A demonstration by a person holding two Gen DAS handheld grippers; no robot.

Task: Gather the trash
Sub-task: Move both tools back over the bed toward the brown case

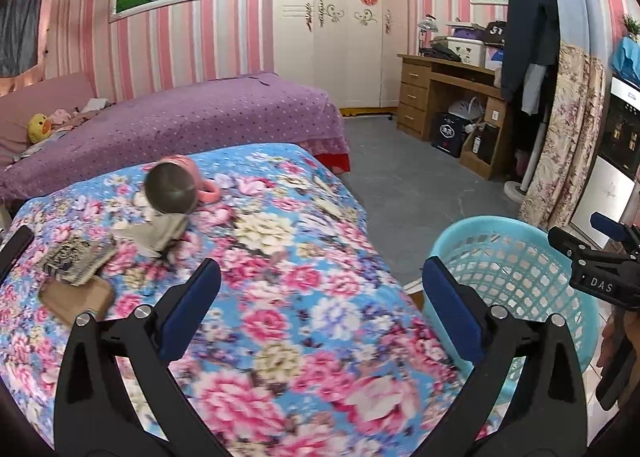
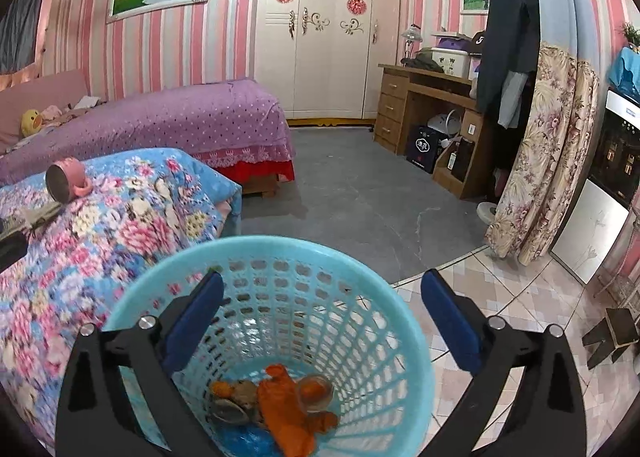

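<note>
A light blue plastic basket [image 2: 360, 321] stands on the floor beside the floral-covered table [image 1: 280, 257]. It holds an orange wrapper [image 2: 284, 405], a small clear cup [image 2: 314, 391] and other scraps. My right gripper [image 2: 322, 313] is open and empty right above the basket. My left gripper [image 1: 322, 297] is open and empty above the table's near right part, with the basket [image 1: 516, 257] to its right. On the table lie a pink mug on its side [image 1: 176, 187], a grey crumpled paper [image 1: 156, 235], a printed packet [image 1: 74, 259] and a brown card [image 1: 76, 297].
A purple bed [image 1: 180, 117] stands behind the table. A white wardrobe [image 1: 340, 37] and a wooden desk [image 1: 448, 97] line the far wall. A floral curtain [image 1: 568, 137] and a white appliance [image 1: 616, 161] stand at the right. Grey floor [image 2: 360, 197] lies between.
</note>
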